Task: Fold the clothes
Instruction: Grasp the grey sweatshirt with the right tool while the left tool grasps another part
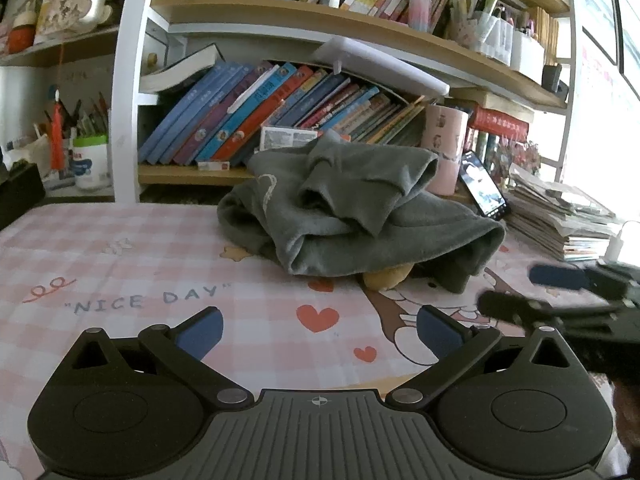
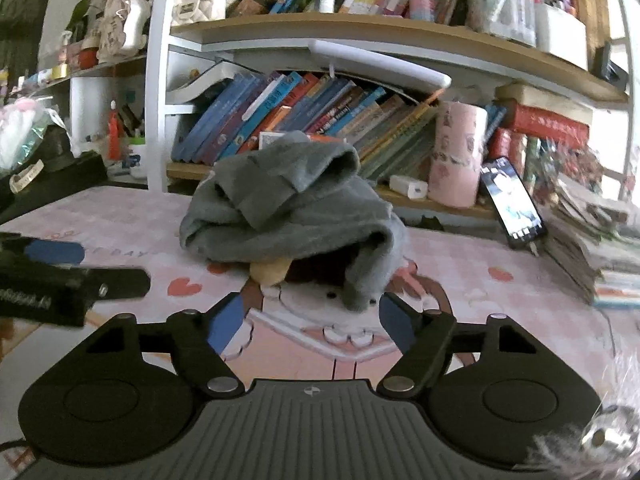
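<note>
1. Grey garment (image 1: pixel 352 208) heaped in a crumpled pile toward the back edge of the pink checked tabletop (image 1: pixel 120 264), just before the bookshelf (image 1: pixel 280 176).
2. Left gripper (image 1: pixel 318 332) spread wide, holding nothing, short of the pile.
3. Right gripper (image 2: pixel 312 320) likewise spread, empty, near the pile's front fold.
4. Phone (image 2: pixel 514 204) propped at the back right, beside stacked magazines (image 2: pixel 596 248).
</note>
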Action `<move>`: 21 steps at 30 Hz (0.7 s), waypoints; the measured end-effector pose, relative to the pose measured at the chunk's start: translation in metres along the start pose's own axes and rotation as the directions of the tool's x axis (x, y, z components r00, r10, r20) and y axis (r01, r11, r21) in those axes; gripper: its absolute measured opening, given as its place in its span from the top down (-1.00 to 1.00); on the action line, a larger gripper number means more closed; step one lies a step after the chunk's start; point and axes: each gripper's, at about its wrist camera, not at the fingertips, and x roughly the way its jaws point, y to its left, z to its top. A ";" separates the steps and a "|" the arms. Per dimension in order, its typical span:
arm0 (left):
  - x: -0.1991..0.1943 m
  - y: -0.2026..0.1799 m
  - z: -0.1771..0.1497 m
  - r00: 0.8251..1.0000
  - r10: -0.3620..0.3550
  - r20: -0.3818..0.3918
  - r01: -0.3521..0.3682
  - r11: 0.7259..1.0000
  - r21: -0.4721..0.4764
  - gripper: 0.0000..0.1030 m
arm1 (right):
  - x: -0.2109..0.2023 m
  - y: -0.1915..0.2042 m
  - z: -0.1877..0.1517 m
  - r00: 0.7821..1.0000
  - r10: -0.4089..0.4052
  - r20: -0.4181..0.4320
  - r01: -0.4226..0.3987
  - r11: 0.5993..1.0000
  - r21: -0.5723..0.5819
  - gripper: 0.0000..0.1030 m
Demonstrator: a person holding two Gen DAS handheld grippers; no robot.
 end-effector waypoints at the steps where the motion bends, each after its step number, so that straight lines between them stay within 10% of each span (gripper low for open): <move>1: 0.001 0.001 0.000 1.000 0.000 -0.008 0.000 1.000 -0.003 -1.00 | 0.005 0.000 0.004 1.000 -0.004 -0.001 0.004 1.000 -0.021 -0.40; 10: 0.008 0.009 0.002 0.999 -0.009 -0.049 0.006 0.998 -0.056 -1.00 | 0.080 0.012 0.020 0.981 -0.193 0.014 0.181 0.889 -0.420 -0.41; 14: 0.009 0.013 0.001 0.999 -0.016 -0.044 0.012 0.996 -0.093 -1.00 | 0.100 0.014 0.023 0.981 -0.193 0.014 0.179 0.879 -0.441 0.54; 19: 0.001 0.029 0.001 0.999 0.025 0.044 -0.016 0.981 -0.191 -1.00 | 0.075 0.016 0.032 0.996 0.069 -0.053 -0.081 0.960 -0.270 0.82; 21: -0.004 0.034 0.001 0.995 0.049 0.088 -0.027 0.971 -0.239 -1.00 | 0.059 0.017 0.035 0.958 0.271 -0.094 -0.281 0.951 -0.127 0.83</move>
